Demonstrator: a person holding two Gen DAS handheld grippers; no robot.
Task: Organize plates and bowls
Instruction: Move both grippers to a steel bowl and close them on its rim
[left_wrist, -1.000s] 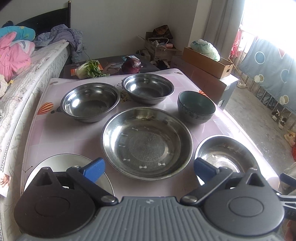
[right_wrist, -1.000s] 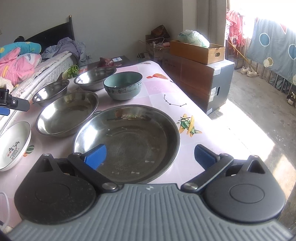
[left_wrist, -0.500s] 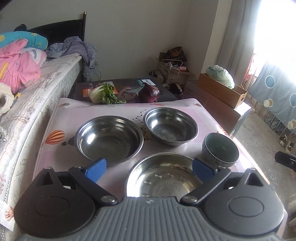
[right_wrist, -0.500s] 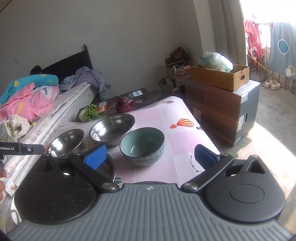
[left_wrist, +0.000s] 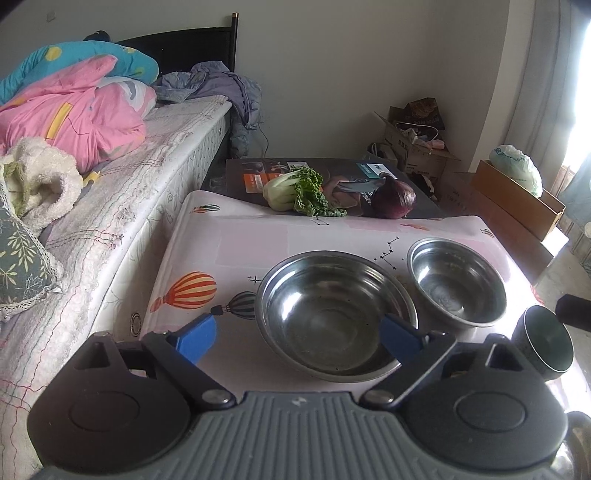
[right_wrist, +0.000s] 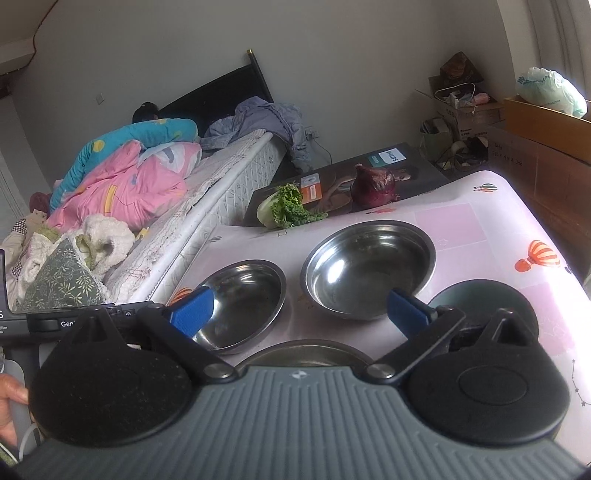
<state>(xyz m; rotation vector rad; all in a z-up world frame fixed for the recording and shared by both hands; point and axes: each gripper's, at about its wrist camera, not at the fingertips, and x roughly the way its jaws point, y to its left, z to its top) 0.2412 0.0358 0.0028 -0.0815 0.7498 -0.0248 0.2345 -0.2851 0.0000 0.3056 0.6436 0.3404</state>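
Caution: tongs empty, approaching steel bowls

Your left tongs (left_wrist: 299, 338) are closing wide and empty; right tongs (right_wrist: 301, 308) gape empty. A glancing pad may skid the near bowl (left_wrist: 334, 314) into its neighbour (left_wrist: 456, 280).

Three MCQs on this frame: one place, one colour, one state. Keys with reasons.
1. The red onion sits:
A) in a steel bowl
B) on the dark box beyond the table
C) on the bed

2. The right gripper pads are:
A) red
B) green
C) blue

3. The right gripper is:
A) open, empty
B) shut on a bowl
C) shut on the onion

B: it rests on the printed box lid.
C: both pads show blue.
A: the jaws stand wide, nothing between them.
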